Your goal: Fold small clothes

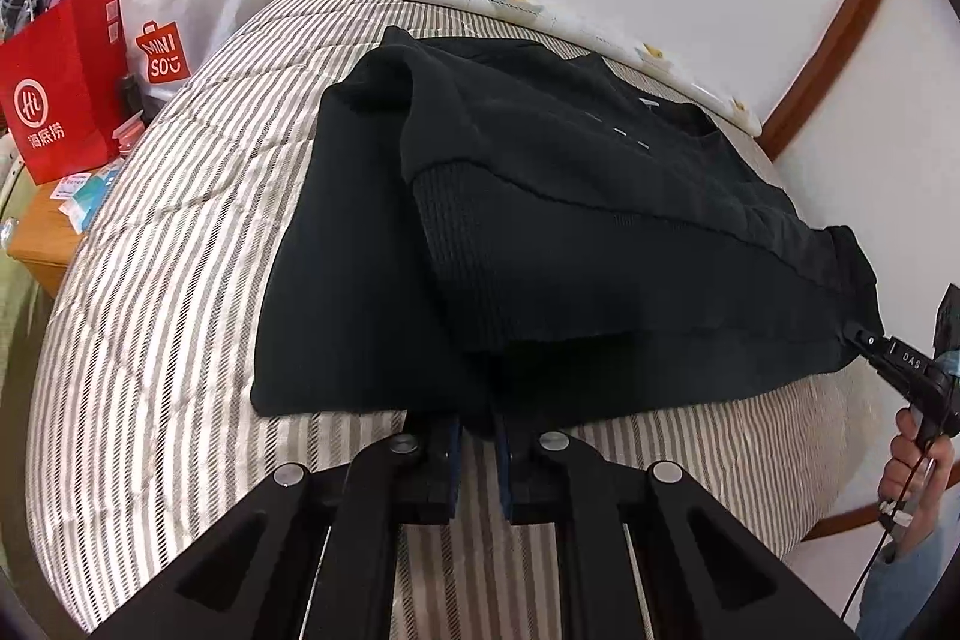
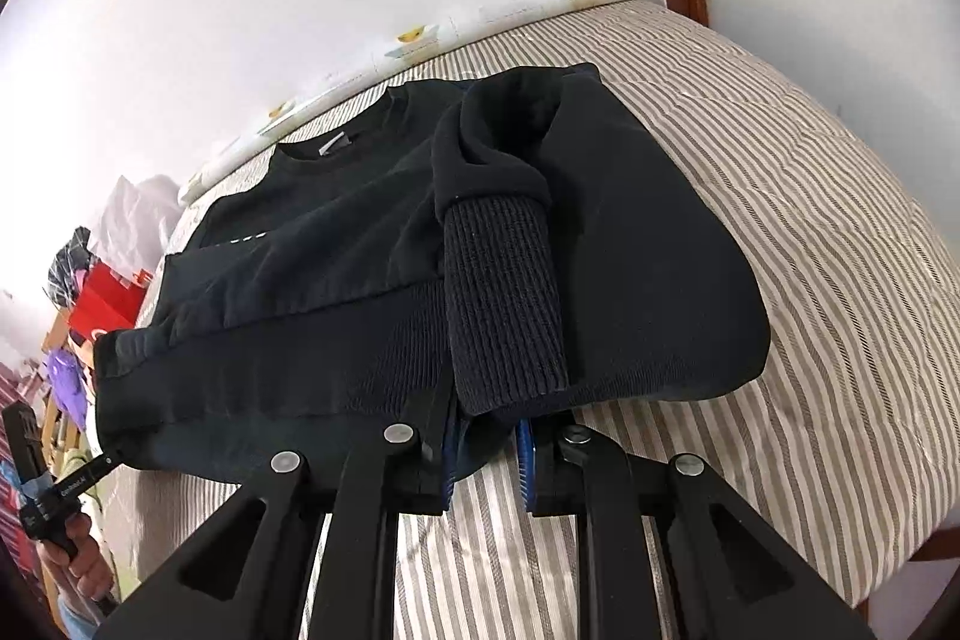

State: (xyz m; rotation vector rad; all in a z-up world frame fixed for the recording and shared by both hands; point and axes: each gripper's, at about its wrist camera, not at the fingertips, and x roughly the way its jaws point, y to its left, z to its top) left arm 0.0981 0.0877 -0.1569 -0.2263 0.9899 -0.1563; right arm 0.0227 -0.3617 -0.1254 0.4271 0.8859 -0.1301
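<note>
Striped bed (image 1: 180,280) by a white wall, black sweatshirt (image 1: 540,196) spread on it — sleeves folded in, left gripper (image 1: 478,436) and right gripper (image 2: 486,451) fingers each pinching its near hem.

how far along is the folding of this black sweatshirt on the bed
Done: both sleeves lie folded in over the black sweatshirt, ribbed cuff on top. In hand: left gripper and right gripper each pinch the bottom hem, lifted off the striped bed. Left: carrying the hem up toward the collar.
</note>
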